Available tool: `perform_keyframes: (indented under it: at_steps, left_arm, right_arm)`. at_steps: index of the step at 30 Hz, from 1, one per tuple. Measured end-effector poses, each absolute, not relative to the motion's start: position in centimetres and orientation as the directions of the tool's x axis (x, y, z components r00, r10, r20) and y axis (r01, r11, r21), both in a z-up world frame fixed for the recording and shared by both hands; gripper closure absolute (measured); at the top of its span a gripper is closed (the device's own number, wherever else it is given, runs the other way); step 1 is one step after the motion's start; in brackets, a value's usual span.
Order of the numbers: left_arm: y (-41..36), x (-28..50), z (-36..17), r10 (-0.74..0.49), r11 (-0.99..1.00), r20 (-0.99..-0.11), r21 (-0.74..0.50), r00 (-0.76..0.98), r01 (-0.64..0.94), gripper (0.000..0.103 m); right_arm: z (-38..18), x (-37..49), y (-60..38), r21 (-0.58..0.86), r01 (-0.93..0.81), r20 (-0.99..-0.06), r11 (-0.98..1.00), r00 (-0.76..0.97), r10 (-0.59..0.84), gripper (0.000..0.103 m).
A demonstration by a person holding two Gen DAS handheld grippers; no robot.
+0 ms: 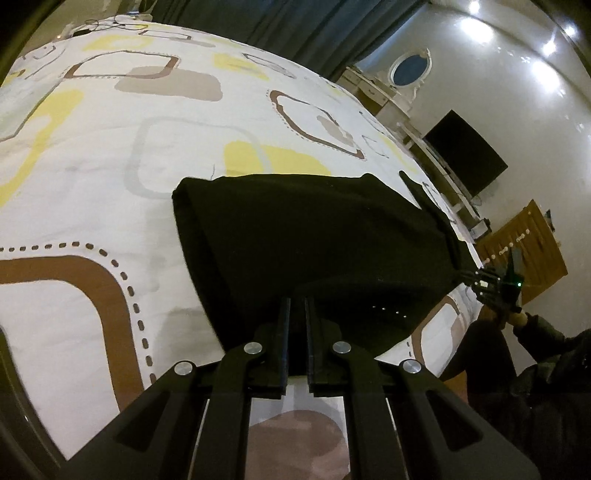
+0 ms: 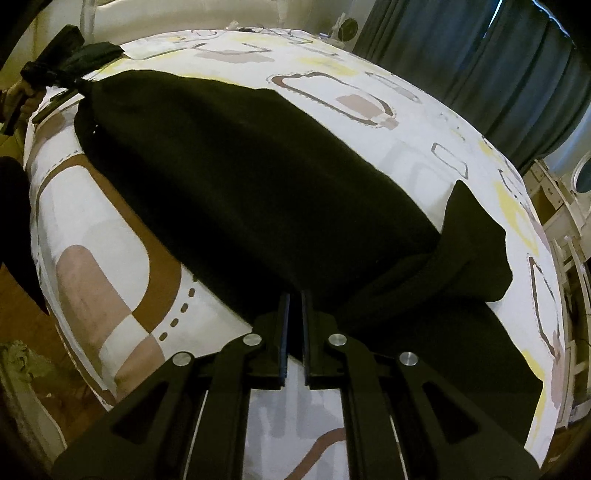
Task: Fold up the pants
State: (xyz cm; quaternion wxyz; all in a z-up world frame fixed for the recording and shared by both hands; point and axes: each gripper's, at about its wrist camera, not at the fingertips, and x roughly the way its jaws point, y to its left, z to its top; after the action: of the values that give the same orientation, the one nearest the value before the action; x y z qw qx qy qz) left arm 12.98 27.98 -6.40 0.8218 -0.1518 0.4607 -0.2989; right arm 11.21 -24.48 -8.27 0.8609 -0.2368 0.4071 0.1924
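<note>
Black pants (image 1: 310,236) lie across a bed with a white patterned cover (image 1: 110,177). My left gripper (image 1: 297,301) is shut on the near edge of the pants. In that view my right gripper (image 1: 466,275) pinches the far right corner of the cloth. In the right wrist view the pants (image 2: 240,177) stretch long across the bed (image 2: 369,74), and my right gripper (image 2: 293,295) is shut on their near edge. My left gripper (image 2: 75,82) holds the far left end. A folded lump of cloth (image 2: 472,243) sits to the right.
Dark curtains (image 2: 498,74) hang behind the bed. A white shelf unit (image 1: 399,107) and a dark screen (image 1: 469,151) stand by the wall. A wooden door (image 1: 524,251) is at the right. Small items and cables (image 2: 255,29) lie at the bed's far end.
</note>
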Motion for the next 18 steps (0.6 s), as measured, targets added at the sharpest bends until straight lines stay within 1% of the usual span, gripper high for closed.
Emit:
perform_keyframes:
  at_steps: [3, 4, 6, 9, 10, 14, 16, 18]
  left_arm:
    - [28.2, 12.5, -7.2, -0.624, 0.78, -0.687, -0.515, 0.373, 0.357, 0.095]
    - [28.2, 12.4, -7.2, -0.62, 0.782, -0.692, -0.509, 0.37, 0.359, 0.092]
    - [28.3, 12.1, -7.1, -0.616, 0.785, -0.697, -0.5, 0.367, 0.366, 0.091]
    - [28.5, 11.4, -6.9, -0.595, 0.798, -0.72, -0.474, 0.358, 0.373, 0.086]
    - [28.5, 11.0, -6.9, -0.575, 0.81, -0.739, -0.451, 0.351, 0.376, 0.084]
    - [29.6, 9.8, -7.2, -0.485, 0.863, -0.801, -0.376, 0.351, 0.336, 0.084]
    - [30.2, 9.3, -6.2, -0.488, 0.868, -0.779, -0.385, 0.394, 0.314, 0.084]
    - [29.8, 9.1, -4.5, -0.495, 0.865, -0.748, -0.381, 0.442, 0.325, 0.084]
  right_arm:
    - [-9.1, 10.9, -24.3, -0.264, -0.53, -0.798, 0.806, 0.589, 0.127, 0.097]
    - [-9.4, 10.7, -24.3, -0.272, -0.535, -0.8, 0.8, 0.588, 0.121, 0.096]
    - [-9.5, 10.5, -24.3, -0.277, -0.534, -0.798, 0.799, 0.591, 0.119, 0.096]
    - [-9.5, 10.3, -24.6, -0.262, -0.532, -0.801, 0.805, 0.585, 0.126, 0.093]
    - [-9.6, 10.3, -24.7, -0.262, -0.532, -0.801, 0.805, 0.585, 0.126, 0.093]
    - [-9.5, 10.0, -24.7, -0.266, -0.534, -0.8, 0.802, 0.587, 0.126, 0.09]
    - [-9.5, 9.9, -24.8, -0.267, -0.537, -0.8, 0.8, 0.587, 0.127, 0.088]
    - [-9.4, 9.8, -24.7, -0.267, -0.539, -0.8, 0.799, 0.586, 0.128, 0.085]
